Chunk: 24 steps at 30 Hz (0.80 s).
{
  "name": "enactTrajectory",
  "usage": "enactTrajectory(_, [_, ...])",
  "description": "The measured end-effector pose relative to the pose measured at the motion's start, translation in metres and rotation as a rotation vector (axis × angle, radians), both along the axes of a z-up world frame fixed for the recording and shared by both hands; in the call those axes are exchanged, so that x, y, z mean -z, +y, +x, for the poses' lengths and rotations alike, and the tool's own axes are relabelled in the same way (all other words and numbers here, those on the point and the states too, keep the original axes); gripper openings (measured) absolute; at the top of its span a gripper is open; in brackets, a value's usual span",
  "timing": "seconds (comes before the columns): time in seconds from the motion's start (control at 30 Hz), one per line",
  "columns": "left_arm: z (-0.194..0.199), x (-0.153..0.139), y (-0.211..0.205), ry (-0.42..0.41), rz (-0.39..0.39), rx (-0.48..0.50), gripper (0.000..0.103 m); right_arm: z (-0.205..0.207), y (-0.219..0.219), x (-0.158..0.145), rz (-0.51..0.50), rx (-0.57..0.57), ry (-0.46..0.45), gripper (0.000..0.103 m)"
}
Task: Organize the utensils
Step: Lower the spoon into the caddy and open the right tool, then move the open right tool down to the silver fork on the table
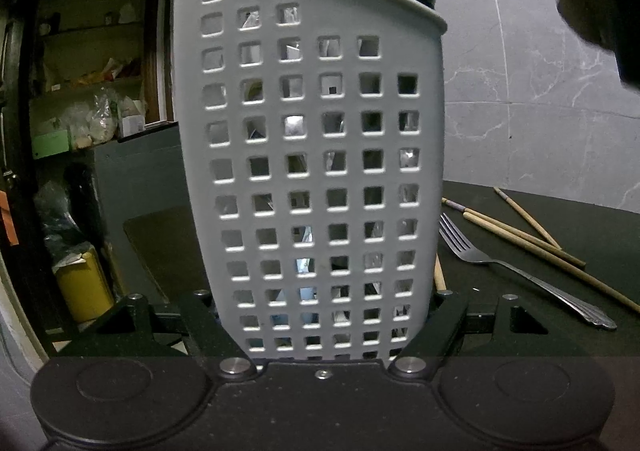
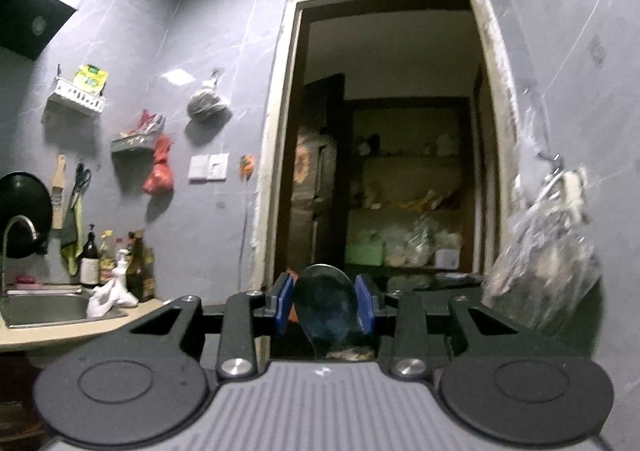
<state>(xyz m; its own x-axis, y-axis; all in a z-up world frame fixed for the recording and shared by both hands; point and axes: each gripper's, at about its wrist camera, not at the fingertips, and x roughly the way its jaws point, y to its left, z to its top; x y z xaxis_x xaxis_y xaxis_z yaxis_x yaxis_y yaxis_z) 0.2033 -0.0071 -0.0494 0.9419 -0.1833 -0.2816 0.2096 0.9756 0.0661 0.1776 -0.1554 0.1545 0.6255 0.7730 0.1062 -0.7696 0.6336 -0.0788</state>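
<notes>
Clamped in my left gripper [image 1: 320,331] stands the perforated white caddy [image 1: 312,155], fork [image 1: 520,271] and chopsticks [image 1: 532,239] beside it, while my right gripper [image 2: 325,309] pinches a spoon [image 2: 326,307].

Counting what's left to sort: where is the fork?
In the left wrist view, the fork lies on the dark counter, right of the white holder, beside the chopsticks.

Matt white plastic perforated caddy [image 1: 308,171], shiny metal fork [image 1: 516,271], bare wooden chopsticks [image 1: 524,237], glossy metal spoon [image 2: 326,303]
</notes>
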Motion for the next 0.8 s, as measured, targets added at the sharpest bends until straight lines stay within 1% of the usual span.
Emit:
enactTrajectory(0.23, [0.000, 0.000, -0.003, -0.002, 0.005, -0.009, 0.077, 0.002, 0.009, 0.026, -0.037, 0.000, 0.060, 0.038])
enactTrajectory(0.47, [-0.002, -0.002, -0.006, 0.000, 0.011, -0.011, 0.077, 0.000, 0.013, 0.041, -0.090, 0.029, 0.069, 0.039])
enactTrajectory(0.5, [-0.001, -0.003, -0.007, 0.000, 0.012, -0.010, 0.077, -0.001, 0.013, 0.044, -0.097, 0.033, 0.067, 0.042])
enactTrajectory(0.53, [-0.001, -0.003, -0.008, 0.000, 0.014, -0.010, 0.077, -0.002, 0.013, 0.045, -0.111, 0.035, 0.064, 0.052])
enactTrajectory(0.67, [-0.001, -0.005, -0.009, 0.000, 0.016, -0.011, 0.077, -0.007, 0.009, 0.047, -0.127, 0.021, 0.063, 0.066])
enactTrajectory(0.73, [-0.001, -0.005, -0.009, 0.001, 0.016, -0.010, 0.077, -0.011, 0.004, 0.047, -0.121, 0.023, 0.054, 0.078])
enactTrajectory(0.77, [-0.002, -0.005, -0.008, 0.000, 0.017, -0.009, 0.077, -0.012, 0.002, 0.047, -0.116, 0.024, 0.049, 0.080])
enactTrajectory(0.8, [-0.002, -0.005, -0.008, 0.000, 0.018, -0.009, 0.077, -0.014, -0.002, 0.046, -0.111, 0.026, 0.044, 0.086])
